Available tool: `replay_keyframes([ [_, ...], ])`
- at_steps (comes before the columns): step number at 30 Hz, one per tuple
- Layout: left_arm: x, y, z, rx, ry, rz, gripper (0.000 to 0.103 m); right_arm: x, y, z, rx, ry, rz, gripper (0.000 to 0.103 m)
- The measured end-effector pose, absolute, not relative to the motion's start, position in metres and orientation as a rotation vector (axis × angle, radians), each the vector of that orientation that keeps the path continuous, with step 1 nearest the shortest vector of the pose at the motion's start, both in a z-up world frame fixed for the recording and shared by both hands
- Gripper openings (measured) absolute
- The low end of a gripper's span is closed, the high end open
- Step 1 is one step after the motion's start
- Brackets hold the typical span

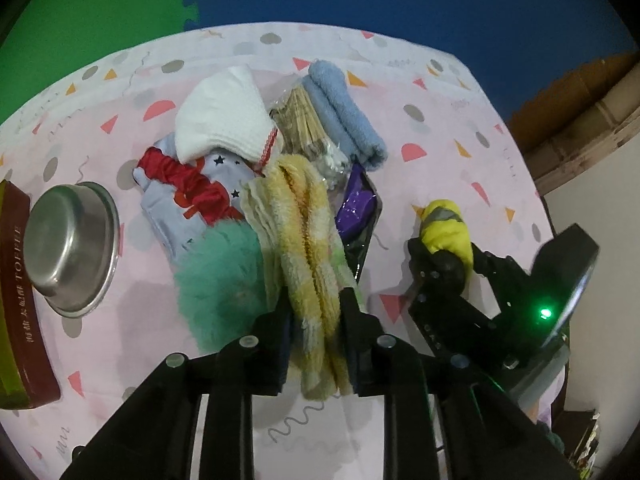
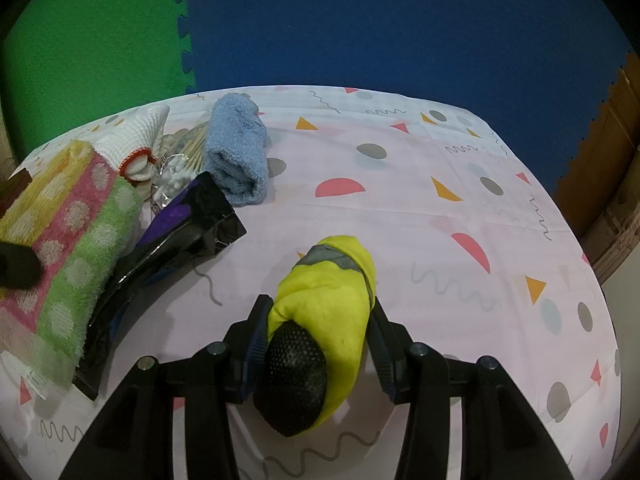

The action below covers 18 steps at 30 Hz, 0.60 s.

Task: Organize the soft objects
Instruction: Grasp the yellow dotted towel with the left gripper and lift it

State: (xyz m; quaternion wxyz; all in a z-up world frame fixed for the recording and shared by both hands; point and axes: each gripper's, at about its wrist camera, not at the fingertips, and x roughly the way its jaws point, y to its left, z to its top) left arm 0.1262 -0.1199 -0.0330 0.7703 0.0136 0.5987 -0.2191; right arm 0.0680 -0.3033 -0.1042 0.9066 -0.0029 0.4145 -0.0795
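Towel (image 1: 308, 248), folded, fluffy and limp, hangs between your left gripper (image 1: 316, 320) jaws over the table's (image 1: 440, 92) pile, so pinch its thick fold; your right gripper (image 2: 316, 320) squeezes a light, squashy yellow glove (image 2: 332, 292).

**Both grippers pointed down, each with cloth between its fingers**

The left gripper (image 1: 316, 296) points steeply downward over the table, its two black fingers (image 1: 352, 320) standing close together on either side of a folded fluffy towel (image 1: 308, 240); the pads lie against the cloth, though how firmly they press cannot be told. The right gripper (image 2: 316, 320) tilts down at a shallower angle, its fingers (image 2: 256, 336) set wider and closed against the sides of a rolled yellow bundle (image 2: 328, 300) with a black dotted end. Seen from the left wrist, the right gripper (image 1: 440, 256) sits just to the right of the left one, low over the table
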Motion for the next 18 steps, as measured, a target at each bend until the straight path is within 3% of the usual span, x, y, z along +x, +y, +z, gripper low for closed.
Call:
replay_keyframes([
  [5,0.126,-0.123,-0.033,0.019,1.291,-0.491,0.011,0.068,-0.304,-0.104,-0.006,0.856,-0.164,0.048],
  [18,0.117,-0.118,0.017,-0.093,1.229,-0.602,0.010,0.068,-0.304,-0.104,-0.007,0.856,-0.165,0.048],
])
